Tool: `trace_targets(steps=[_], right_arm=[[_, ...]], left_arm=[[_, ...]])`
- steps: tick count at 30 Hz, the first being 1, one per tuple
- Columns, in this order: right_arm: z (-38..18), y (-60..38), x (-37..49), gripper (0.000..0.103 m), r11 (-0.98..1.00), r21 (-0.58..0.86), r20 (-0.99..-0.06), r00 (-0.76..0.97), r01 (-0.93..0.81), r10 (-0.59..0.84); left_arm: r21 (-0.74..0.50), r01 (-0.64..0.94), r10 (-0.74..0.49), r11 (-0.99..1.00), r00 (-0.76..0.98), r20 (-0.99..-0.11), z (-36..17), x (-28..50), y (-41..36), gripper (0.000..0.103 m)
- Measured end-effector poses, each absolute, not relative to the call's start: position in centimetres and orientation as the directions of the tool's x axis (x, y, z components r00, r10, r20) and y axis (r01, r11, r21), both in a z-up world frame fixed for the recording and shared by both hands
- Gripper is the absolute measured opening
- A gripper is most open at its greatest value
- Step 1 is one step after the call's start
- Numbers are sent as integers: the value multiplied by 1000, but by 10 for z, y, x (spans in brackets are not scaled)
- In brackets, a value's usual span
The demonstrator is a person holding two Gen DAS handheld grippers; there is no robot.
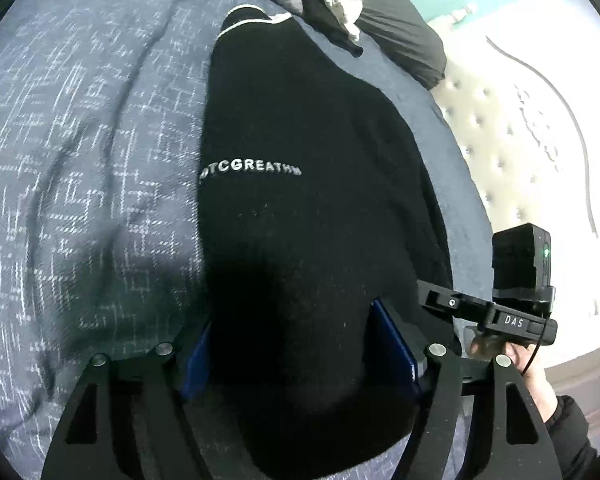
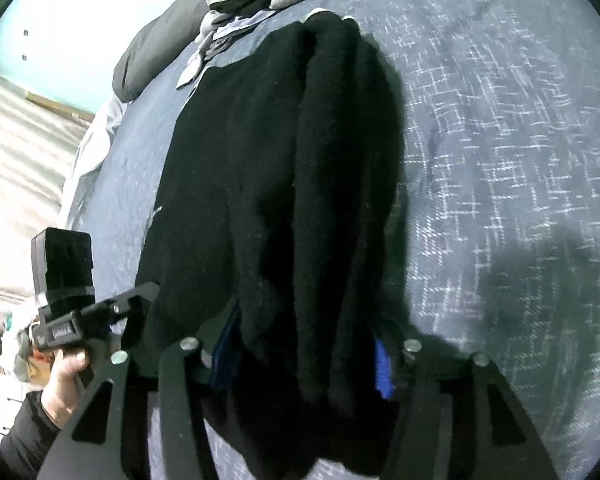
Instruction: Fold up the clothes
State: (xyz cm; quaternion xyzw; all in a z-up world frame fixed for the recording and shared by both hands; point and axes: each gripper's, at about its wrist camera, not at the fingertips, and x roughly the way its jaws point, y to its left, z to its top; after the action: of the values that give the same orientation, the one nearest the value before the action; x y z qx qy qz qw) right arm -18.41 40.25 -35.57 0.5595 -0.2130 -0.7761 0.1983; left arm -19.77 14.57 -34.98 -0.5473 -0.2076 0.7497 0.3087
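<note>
Where each hand-held gripper (image 1: 300,356) (image 2: 302,364) gapes — black garment (image 1: 300,220) (image 2: 268,184) fills it.

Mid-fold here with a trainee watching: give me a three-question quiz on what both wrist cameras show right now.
1. True or false: the black knit garment with white lettering lies on a plain white sheet.
2. What sits between the left gripper's blue pads?
A. Nothing
B. The garment's near edge
C. A grey pillow
3. Fill in: the right gripper is closed on bunched ____ fabric.

Key: 1 false, it lies on a blue-grey patterned bedcover. 2 B. 3 black.
</note>
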Motion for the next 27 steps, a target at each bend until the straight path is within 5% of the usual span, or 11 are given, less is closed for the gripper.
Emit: trace_targets(steps=[5,9,27], right_arm=[[-350,401,-181,42,-841,533,-784,-321,90,-531],[-334,400,-173,31,-862,489,-791,-347,136,-504],[-197,491,-163,29,-861,471,-728,-467,192,-502]], left_arm=[[-605,-261,657,-752,-233,-717,-347,-199,154,72],[-578,-271,637,-769,-265,-724,-333,-193,153,57],[-552,-423,683,-718,-275,-677,-201,-199,265,50]])
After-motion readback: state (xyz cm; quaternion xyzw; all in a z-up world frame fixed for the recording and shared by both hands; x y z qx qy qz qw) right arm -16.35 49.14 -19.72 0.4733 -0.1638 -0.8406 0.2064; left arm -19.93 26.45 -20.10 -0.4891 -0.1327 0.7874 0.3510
